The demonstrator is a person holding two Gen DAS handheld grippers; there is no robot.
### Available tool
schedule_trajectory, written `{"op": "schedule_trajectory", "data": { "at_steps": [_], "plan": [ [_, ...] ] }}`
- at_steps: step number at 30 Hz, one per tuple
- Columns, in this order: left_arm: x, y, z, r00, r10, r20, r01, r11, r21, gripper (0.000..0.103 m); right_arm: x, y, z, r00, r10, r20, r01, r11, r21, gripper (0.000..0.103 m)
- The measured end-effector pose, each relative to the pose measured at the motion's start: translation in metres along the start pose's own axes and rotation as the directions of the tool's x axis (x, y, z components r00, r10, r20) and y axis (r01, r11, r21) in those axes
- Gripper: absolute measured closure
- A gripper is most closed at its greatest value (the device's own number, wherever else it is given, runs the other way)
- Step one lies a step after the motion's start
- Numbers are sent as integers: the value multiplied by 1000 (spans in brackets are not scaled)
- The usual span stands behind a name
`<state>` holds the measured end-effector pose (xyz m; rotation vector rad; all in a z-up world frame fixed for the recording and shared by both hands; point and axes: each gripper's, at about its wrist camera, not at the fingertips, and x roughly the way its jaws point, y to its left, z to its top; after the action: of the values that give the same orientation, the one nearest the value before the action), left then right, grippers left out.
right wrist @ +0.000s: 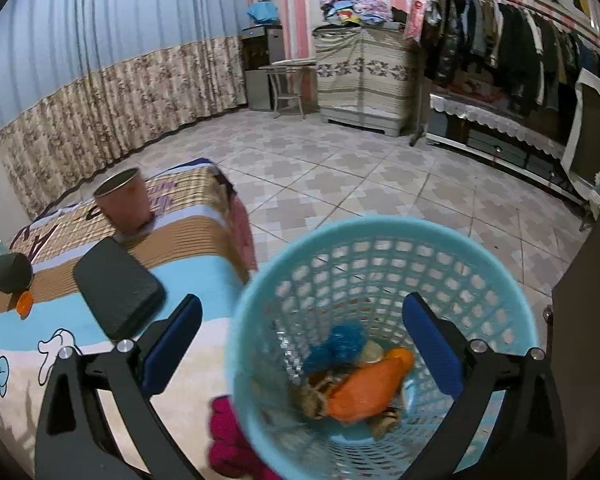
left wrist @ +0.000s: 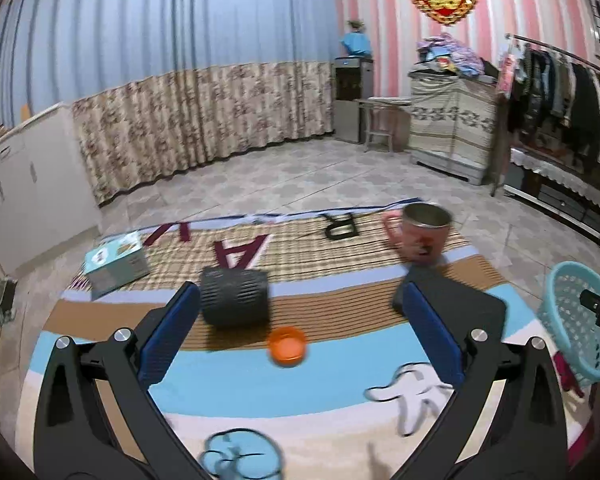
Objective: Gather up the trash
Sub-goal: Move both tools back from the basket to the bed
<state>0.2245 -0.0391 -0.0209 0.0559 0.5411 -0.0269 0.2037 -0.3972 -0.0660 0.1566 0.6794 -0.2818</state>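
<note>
An orange cap [left wrist: 287, 346] lies on the bed [left wrist: 228, 376] straight ahead of the left gripper [left wrist: 300, 336], whose fingers stand wide open and empty; the right gripper [right wrist: 300, 344], also open, hangs over the blue basket [right wrist: 260, 292] of collected trash beside the bed.

Our left wrist camera looks forward and slightly down, close over the bed [left wrist: 300, 376], toward the curtain [left wrist: 160, 80]. Our right wrist camera sits further right, tilted down into the blue basket [right wrist: 252, 308] just below it. The 2 views share the bed, the pink mug [left wrist: 420, 236] [right wrist: 124, 200], the basket [left wrist: 572, 320] and the far wall.
</note>
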Motion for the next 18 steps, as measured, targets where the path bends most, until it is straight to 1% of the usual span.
{"op": "schedule_trajectory", "data": {
  "at_steps": [3, 9, 14, 18],
  "plan": [
    [8, 23, -5, 999, 22, -24, -23, 1000, -19, 6, 4, 23, 1, 1000, 14, 0, -14, 1000, -23, 5],
    [23, 47, -10, 996, 68, -51, -69, 998, -7, 6, 9, 64, 7, 999, 52, 4, -52, 997, -63, 5],
    [46, 55, -11, 995, 71, -74, -72, 997, -8, 5, 10, 97, 11, 997, 79, 7, -78, 991, -108, 5],
    [73, 57, -14, 992, 63, -112, -65, 998, -22, 6, 11, 121, 8, 996, 89, 5, -87, 984, -152, 5]
  ]
}}
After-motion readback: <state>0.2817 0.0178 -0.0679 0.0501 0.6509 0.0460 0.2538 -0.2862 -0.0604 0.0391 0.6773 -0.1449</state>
